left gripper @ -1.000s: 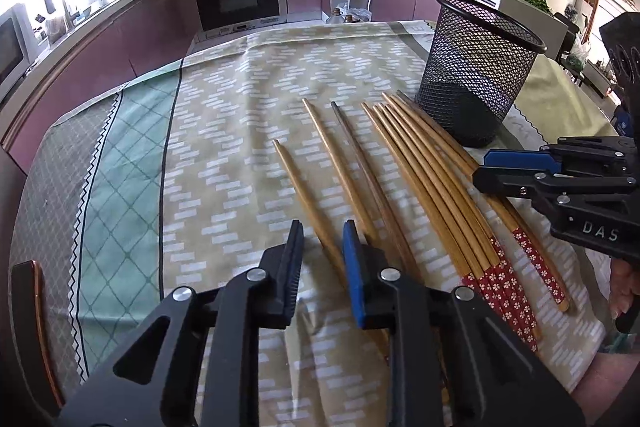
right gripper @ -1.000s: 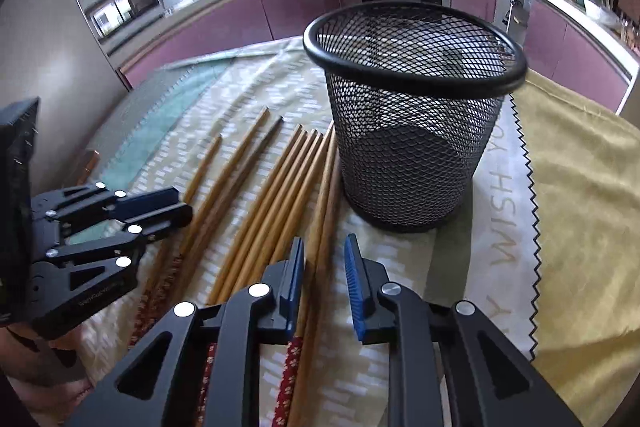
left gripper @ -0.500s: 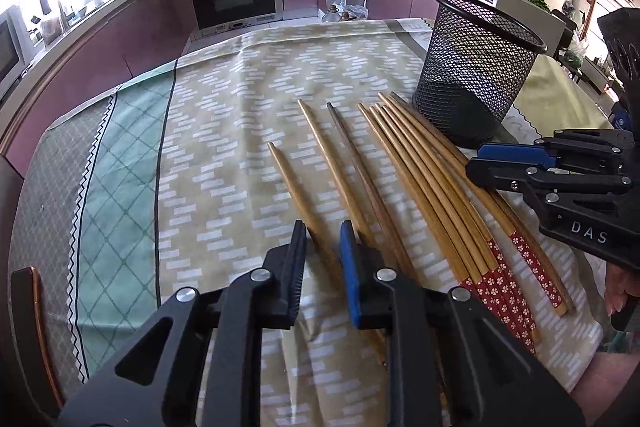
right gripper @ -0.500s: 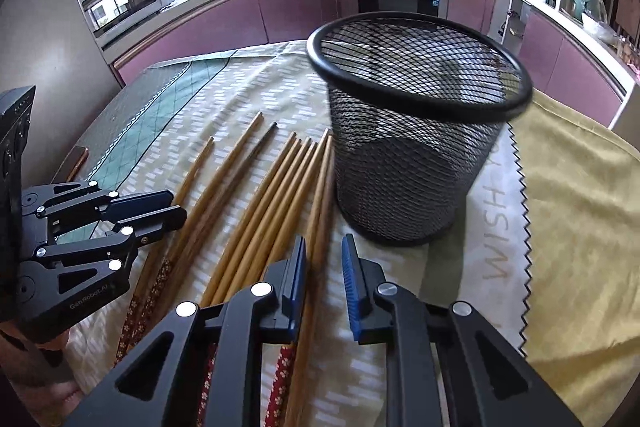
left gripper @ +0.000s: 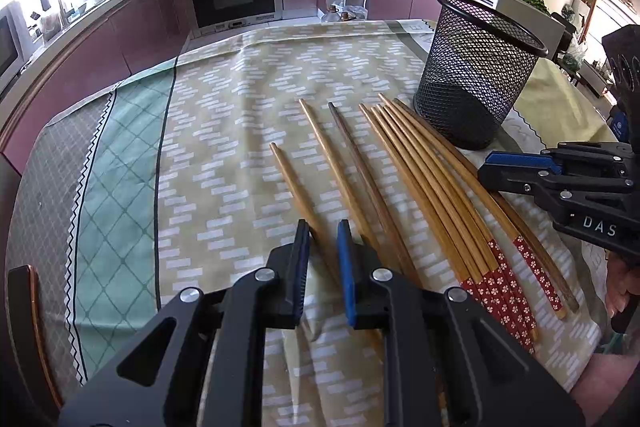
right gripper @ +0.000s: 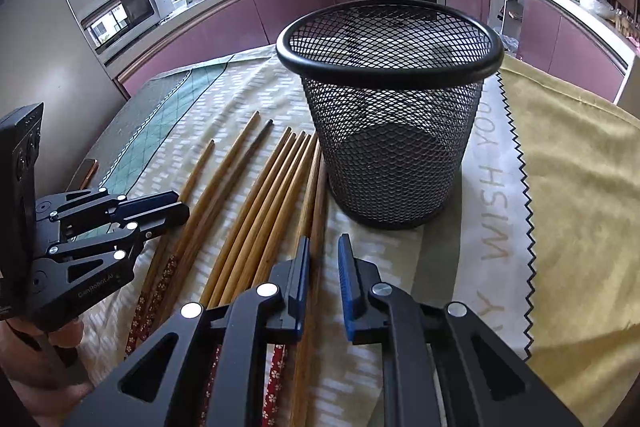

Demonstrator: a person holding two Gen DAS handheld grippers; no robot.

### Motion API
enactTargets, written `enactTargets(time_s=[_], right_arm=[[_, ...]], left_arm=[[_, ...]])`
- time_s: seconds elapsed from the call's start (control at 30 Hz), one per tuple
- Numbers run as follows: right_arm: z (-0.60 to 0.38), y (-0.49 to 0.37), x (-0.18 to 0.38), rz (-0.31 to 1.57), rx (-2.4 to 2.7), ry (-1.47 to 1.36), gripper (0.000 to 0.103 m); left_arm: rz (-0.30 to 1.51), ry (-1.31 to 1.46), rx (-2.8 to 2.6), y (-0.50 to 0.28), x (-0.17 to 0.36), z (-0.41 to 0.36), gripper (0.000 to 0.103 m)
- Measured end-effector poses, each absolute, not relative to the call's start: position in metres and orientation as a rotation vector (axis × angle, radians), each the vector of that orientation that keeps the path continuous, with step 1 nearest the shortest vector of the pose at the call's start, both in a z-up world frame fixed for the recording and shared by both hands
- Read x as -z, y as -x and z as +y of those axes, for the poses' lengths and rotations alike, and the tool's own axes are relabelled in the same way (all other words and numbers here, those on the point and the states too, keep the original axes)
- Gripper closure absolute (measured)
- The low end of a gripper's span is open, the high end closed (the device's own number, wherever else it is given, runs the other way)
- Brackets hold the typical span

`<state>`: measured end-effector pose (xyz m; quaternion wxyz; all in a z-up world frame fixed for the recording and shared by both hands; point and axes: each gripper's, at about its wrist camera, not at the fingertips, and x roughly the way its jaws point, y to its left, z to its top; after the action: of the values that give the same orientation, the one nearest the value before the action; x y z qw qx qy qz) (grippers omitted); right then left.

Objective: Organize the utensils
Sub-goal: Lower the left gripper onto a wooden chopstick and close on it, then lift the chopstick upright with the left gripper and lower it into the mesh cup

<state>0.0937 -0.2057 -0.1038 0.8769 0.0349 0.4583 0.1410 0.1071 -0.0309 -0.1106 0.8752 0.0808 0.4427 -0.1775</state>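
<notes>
Wooden chopsticks (left gripper: pixel 404 183) lie fanned on the clothed tabletop (left gripper: pixel 224 155), just beside the upright mesh basket (right gripper: pixel 390 115). The left gripper (left gripper: pixel 322 259) straddles the leftmost chopstick, fingers narrowly apart. The right gripper (right gripper: pixel 322 267) is closing around the rightmost chopstick, not yet pinching.

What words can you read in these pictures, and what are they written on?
"DAS": on the right tongs, the rest cut off.
"WISH YOU": along the pale cloth strip, upside down.
"CanRobot.AI", roughly: small print on the left tongs.
Oven and microwave labels: too small to read.
</notes>
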Motion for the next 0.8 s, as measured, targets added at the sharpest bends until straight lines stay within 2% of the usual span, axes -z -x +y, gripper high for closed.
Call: enactTargets(time_s=[0.3, 0.47, 0.8], right_arm=[[-0.19, -0.096, 0.107, 0.963, -0.272, 0.012, 0.089], [-0.192, -0.098, 0.105, 0.961, -0.335, -0.036, 0.097], [-0.216, -0.065, 0.049, 0.767, -0.436, -0.111, 0.097]], left_arm=[[0.923, -0.181, 0.369, -0.109, 0.111, -0.033, 0.088], [0.922, -0.168, 0.359, -0.112, 0.11, -0.036, 0.094], [0.842, -0.102, 0.403, -0.1, 0.072, -0.029, 0.096]])
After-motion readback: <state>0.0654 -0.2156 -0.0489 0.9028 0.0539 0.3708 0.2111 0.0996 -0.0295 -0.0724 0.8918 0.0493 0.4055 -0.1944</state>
